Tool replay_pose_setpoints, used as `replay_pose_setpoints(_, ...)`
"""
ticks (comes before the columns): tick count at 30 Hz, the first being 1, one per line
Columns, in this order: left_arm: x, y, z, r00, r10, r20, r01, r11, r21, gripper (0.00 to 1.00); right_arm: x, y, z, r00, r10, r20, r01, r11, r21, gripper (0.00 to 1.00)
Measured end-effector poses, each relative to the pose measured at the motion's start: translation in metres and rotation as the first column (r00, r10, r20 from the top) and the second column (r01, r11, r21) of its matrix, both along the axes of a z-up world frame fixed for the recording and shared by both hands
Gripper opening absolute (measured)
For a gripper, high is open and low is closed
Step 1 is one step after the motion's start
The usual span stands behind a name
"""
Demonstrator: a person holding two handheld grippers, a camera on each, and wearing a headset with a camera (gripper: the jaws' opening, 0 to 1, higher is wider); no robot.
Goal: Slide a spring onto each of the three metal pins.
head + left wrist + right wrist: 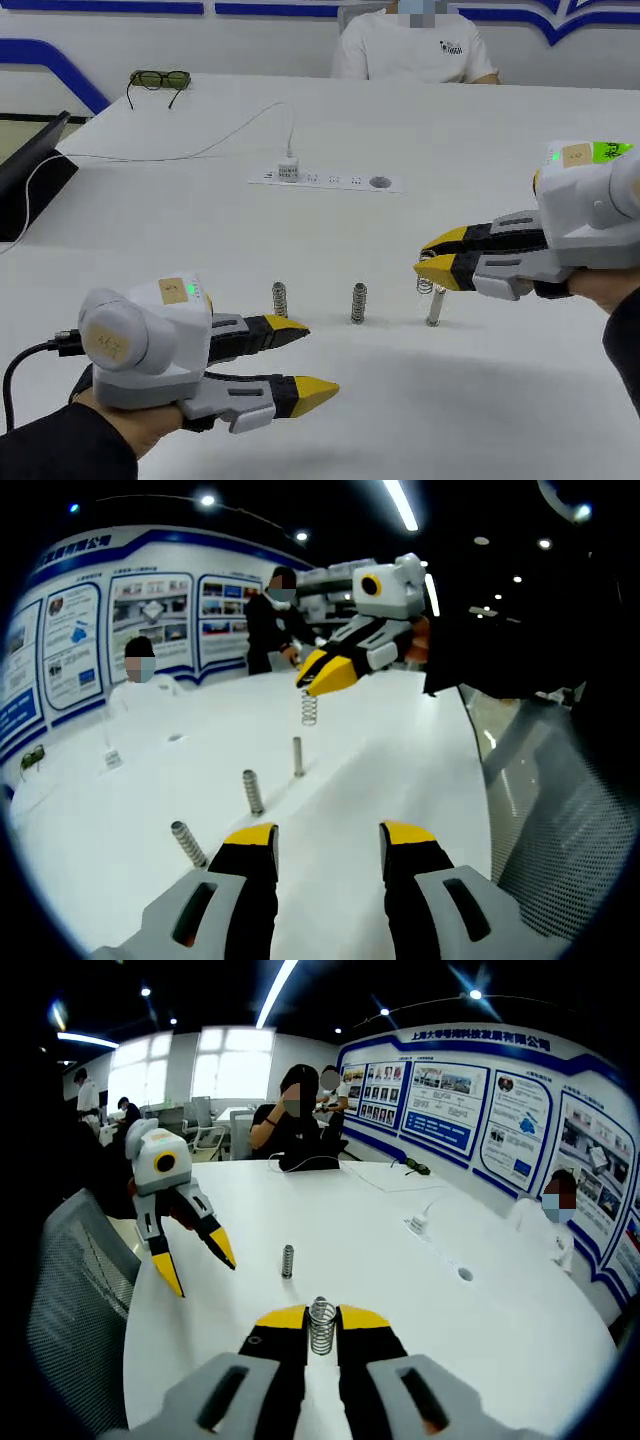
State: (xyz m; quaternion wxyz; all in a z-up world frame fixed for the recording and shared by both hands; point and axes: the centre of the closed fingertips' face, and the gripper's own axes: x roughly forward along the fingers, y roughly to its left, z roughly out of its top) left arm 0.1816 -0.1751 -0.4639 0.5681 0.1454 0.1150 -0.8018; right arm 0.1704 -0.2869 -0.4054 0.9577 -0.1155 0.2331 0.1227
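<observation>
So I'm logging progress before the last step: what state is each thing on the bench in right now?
Left pin: upright, spring on it.
Middle pin: upright, spring on it.
Right pin: upright, bare.
Right claw: shut on the loose spring.
Loose spring: held just above the right pin, not on it.
Left claw: open, empty.
Charger: plugged into the power strip.

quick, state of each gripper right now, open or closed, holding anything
left gripper: open, holding nothing
right gripper: closed on a spring
</observation>
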Motion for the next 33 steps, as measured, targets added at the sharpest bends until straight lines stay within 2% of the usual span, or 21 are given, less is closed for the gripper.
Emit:
replay_pose_setpoints(9, 0.002, 0.001, -0.002, 1.000, 0.005, -0.005, -0.005, 1.000, 0.006, 0.42, 0.001, -0.027, -0.007, 0.995, -0.099, 0.010, 0.099, 0.995, -0.003, 0.12)
replay_pose_setpoints(17, 0.003, 0.003, -0.003, 1.000, 0.012, -0.006, -0.012, 1.000, 0.010, 0.42, 0.003, -0.042, -0.018, 0.988, -0.154, 0.007, 0.154, 0.988, 0.022, 0.12)
replay_pose_setpoints(25, 0.004, 0.003, -0.004, 1.000, 0.017, -0.007, -0.017, 1.000, 0.014, 0.42, 0.004, -0.048, -0.033, 0.983, -0.182, -0.005, 0.182, 0.982, 0.050, 0.12)
replay_pose_setpoints(33, 0.004, 0.004, -0.006, 1.000, 0.018, -0.006, -0.018, 1.000, 0.021, 0.41, 0.006, -0.053, -0.036, 0.979, -0.204, 0.001, 0.203, 0.975, 0.089, 0.12)
